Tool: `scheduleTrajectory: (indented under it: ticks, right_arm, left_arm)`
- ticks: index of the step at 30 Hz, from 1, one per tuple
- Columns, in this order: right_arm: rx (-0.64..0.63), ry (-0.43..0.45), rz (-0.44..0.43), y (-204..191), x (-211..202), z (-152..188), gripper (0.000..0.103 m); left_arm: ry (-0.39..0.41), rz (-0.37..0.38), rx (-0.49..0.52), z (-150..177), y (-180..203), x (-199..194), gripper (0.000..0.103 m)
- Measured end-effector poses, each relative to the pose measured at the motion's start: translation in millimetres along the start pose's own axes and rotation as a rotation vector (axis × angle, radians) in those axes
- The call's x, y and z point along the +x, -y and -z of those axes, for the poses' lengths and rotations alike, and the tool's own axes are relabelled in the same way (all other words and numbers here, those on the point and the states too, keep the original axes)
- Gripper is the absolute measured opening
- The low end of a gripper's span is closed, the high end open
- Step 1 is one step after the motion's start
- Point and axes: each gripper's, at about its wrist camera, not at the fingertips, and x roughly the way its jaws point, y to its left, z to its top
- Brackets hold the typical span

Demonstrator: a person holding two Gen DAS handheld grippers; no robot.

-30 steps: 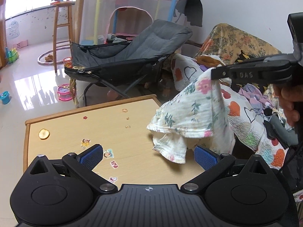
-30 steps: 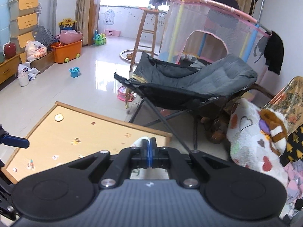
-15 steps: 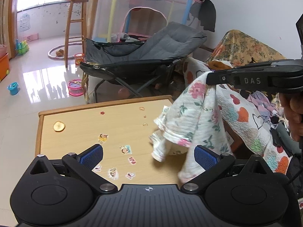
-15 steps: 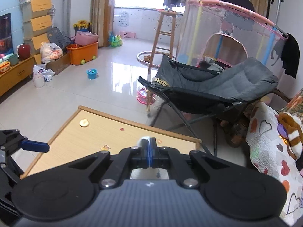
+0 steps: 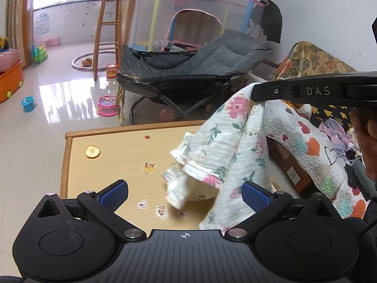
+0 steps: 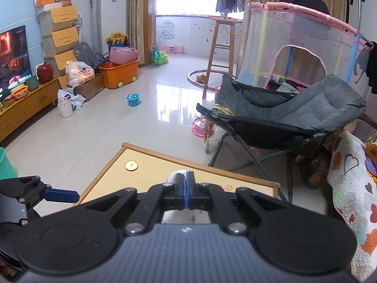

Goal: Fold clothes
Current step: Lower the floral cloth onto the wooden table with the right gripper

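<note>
The floral garment point(image 5: 226, 146) is held up over the wooden table point(image 5: 113, 162), pinched at its top edge by the right gripper point(image 5: 255, 92), whose long black fingers are seen reaching in level from the right side of the left wrist view. The cloth hangs down from that pinch in loose folds, its lower hems drooping toward the table's right portion; whether the lowest fold touches the tabletop cannot be told. In the right wrist view the right gripper's pads point(image 6: 186, 186) are pressed together with a sliver of white cloth point(image 6: 175, 175) showing just above them, and the gripper is angled downward toward the table. The person's hand point(image 5: 365, 141) is seen behind that gripper, at the right edge of the left wrist view.

The left gripper point(image 5: 185, 194) is held low at the table's near edge, tilted downward, with its blue pads spread wide and nothing clamped between them; the garment's hanging folds lie just beyond and between the pads. A round yellow slice point(image 5: 92, 151) and several small stickers point(image 5: 149, 167) are scattered on the table to the left of the garment.
</note>
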Motion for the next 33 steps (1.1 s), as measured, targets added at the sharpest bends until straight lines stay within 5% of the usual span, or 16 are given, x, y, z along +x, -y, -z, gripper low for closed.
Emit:
scheduleTrajectory:
  ticks: [13,26,33]
  right_arm:
    - [0.014,-0.043,-0.057,-16,29,3,0.001]
    - [0.018,-0.142,0.035,3,91,39,0.001]
    - [0.010,-0.193,0.091,16,131,52,0.001]
  left_arm:
    - [-0.020,-0.032,-0.054,12,-28,6,0.103]
    - [-0.037,-0.028,-0.070,33,-50,25,0.103]
    - [-0.025,-0.029,0.015,45,-46,37,0.103]
